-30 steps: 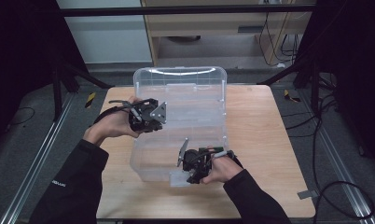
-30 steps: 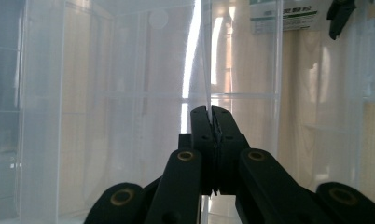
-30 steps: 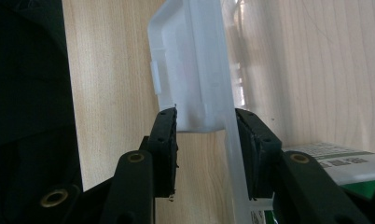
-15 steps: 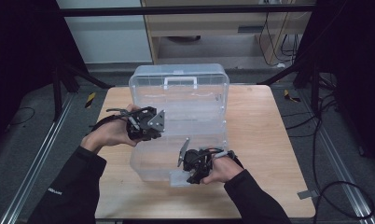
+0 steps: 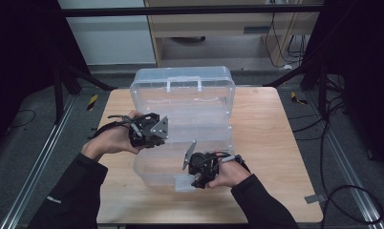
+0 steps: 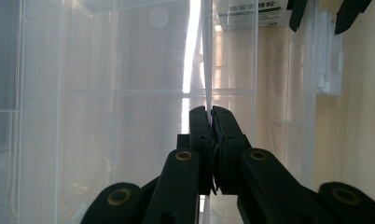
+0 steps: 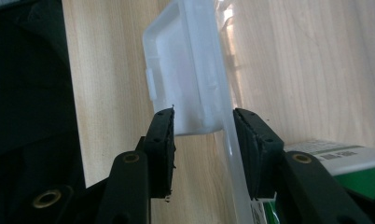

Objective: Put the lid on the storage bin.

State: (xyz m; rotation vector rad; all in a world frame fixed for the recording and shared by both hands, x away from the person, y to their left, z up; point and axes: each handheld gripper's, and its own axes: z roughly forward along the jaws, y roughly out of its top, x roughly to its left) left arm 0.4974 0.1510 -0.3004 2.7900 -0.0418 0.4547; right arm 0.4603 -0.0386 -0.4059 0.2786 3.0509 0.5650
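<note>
**Two grippers on a clear plastic box**

Two grippers work on one clear box (image 5: 180,143) that stands on the wooden table (image 5: 276,157), its long side running from the near edge toward the far edge. The lid (image 5: 183,88) is raised and stands almost upright at the far side, with its handle (image 5: 183,85) near the top.

Left gripper (image 5: 149,131): held at the box's left side, near the middle of its length. In the left gripper view the jaws are closed on a thin clear wall (image 6: 207,56) that runs straight up between the pads (image 6: 200,122).

Right gripper (image 5: 199,169): held at the near end of the box. Its jaws have just been opening. In the right gripper view they stand apart, one on each side of the latch (image 7: 188,70) and the box's rim. Whether the pads (image 7: 162,140) touch the plastic cannot be told.

A green-and-white label (image 7: 335,161) shows at the lower right of the right gripper view.
</note>
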